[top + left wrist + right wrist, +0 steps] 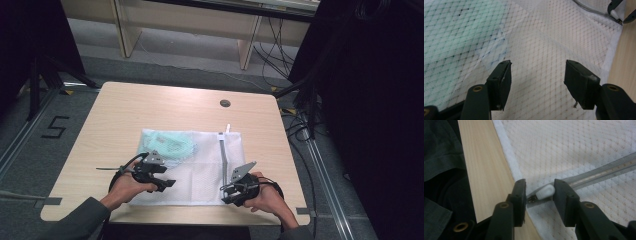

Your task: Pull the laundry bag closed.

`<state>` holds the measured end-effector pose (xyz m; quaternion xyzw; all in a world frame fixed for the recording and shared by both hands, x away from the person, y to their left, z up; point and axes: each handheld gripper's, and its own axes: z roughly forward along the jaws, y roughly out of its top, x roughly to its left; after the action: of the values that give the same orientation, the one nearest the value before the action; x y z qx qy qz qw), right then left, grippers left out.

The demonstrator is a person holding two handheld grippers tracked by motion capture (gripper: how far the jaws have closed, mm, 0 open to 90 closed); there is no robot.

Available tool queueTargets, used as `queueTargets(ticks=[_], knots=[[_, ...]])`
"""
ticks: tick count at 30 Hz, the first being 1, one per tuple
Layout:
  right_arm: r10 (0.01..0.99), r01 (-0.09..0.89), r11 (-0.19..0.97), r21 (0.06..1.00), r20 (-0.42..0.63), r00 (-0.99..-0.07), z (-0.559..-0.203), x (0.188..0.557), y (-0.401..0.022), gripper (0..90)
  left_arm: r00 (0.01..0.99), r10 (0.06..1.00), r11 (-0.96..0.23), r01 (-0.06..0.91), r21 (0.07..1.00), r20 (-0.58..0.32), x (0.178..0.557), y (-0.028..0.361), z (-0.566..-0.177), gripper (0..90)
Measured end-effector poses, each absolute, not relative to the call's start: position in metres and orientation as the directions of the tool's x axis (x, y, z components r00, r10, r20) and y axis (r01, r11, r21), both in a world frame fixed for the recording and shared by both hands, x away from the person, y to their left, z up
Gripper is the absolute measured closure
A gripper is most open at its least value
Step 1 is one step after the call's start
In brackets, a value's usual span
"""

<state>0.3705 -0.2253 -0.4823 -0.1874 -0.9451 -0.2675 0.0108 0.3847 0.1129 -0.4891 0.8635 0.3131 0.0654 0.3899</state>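
A white mesh bag (200, 175) lies flat on the wooden table (150, 105), with a pale green cloth (172, 145) inside its left part. A grey zipper (223, 155) runs down the bag's right part. My left gripper (167, 184) hovers over the bag's near left area; in the left gripper view it (537, 75) stands open above bare mesh (544, 45), the green cloth (454, 32) to its left. My right gripper (227, 192) sits at the zipper's near end. In the right gripper view its jaws (539, 188) pinch the white zipper pull (545, 191) at the bag's edge.
A round cable hole (225, 103) is in the table's far side. The table's front edge (484, 177) runs right beside the zipper pull, with a dark sleeve (441, 157) past it. Dark stands and cables flank the table on both sides.
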Motion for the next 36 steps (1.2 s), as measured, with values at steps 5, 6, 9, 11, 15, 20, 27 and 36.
queueTargets(ticks=[5, 6, 9, 11, 15, 20, 27, 36], knots=[[0.335, 0.346, 0.795, 0.498, 0.114, -0.935, -0.481, 0.37, -0.223, 68.1, 0.807, 0.58, -0.518, 0.473, 0.713, -0.114, 0.386, 0.114, -0.489, 39.2], [0.327, 0.337, 0.803, 0.492, 0.11, -0.939, -0.481, 0.371, -0.222, 71.3, 0.807, 0.579, -0.518, 0.473, 0.713, -0.115, 0.386, 0.114, -0.489, 39.2], [0.321, 0.333, 0.802, 0.495, 0.113, -0.94, -0.48, 0.371, -0.222, 74.0, 0.798, 0.589, -0.505, 0.489, 0.711, -0.131, 0.385, 0.113, -0.49, 39.1], [0.311, 0.327, 0.805, 0.495, 0.116, -0.943, -0.479, 0.37, -0.223, 76.3, 0.798, 0.588, -0.504, 0.489, 0.712, -0.132, 0.385, 0.113, -0.49, 39.0], [0.312, 0.33, 0.806, 0.49, 0.122, -0.942, -0.478, 0.37, -0.225, 80.4, 0.814, 0.569, -0.526, 0.466, 0.712, -0.112, 0.385, 0.113, -0.489, 39.3], [0.272, 0.286, 0.816, 0.503, 0.102, -0.957, -0.478, 0.372, -0.224, 83.7, 0.811, 0.574, -0.521, 0.47, 0.713, -0.116, 0.385, 0.112, -0.49, 39.1], [0.303, 0.323, 0.813, 0.485, 0.12, -0.945, -0.476, 0.369, -0.225, 86.5, 0.816, 0.564, -0.489, 0.455, 0.744, -0.128, 0.381, 0.108, -0.488, 40.2], [0.344, 0.358, 0.797, 0.486, 0.121, -0.931, -0.471, 0.368, -0.225, 86.6, 0.871, 0.484, -0.526, 0.372, 0.765, -0.091, 0.36, 0.07, -0.489, 40.2]])
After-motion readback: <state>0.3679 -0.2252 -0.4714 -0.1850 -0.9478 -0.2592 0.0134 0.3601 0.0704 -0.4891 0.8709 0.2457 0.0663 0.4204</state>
